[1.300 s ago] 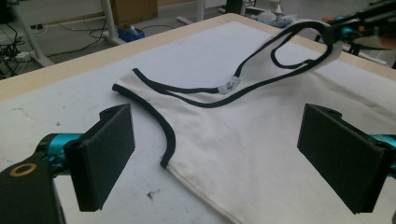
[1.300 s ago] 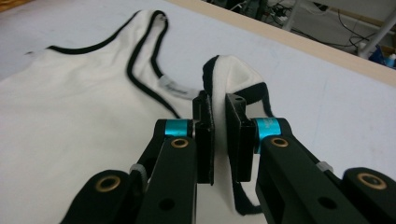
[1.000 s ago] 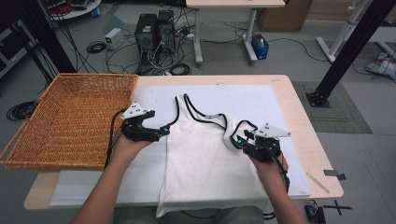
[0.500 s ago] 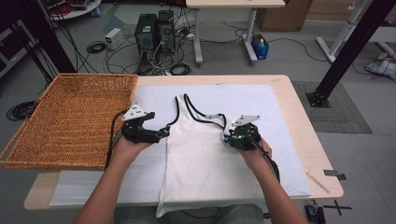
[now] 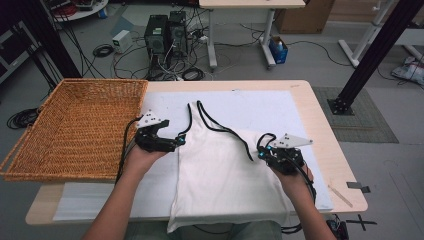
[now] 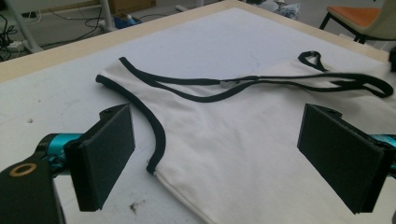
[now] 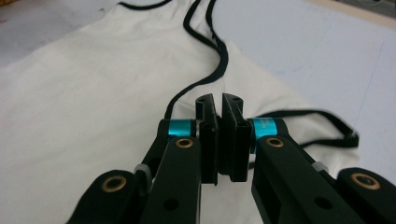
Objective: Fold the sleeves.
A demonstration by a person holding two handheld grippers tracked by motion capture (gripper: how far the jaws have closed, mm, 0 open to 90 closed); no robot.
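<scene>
The white cotton tank top with black trim (image 5: pixel 225 175) looked light and limp; best pinched at its edges; left gripper (image 6: pixel 224 154) gaped empty; right gripper (image 7: pixel 219 140) had just been closing, apparently on nothing.

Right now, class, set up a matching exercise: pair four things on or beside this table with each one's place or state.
1. white sleeveless top with black trim
2. woven wicker basket
3. left tool
4. right tool

a. jaws pressed together
b. at the table's left end
c. jaws wide apart
d. lying flat on the white mat

Pairs: 1-d, 2-b, 3-c, 4-a
</scene>
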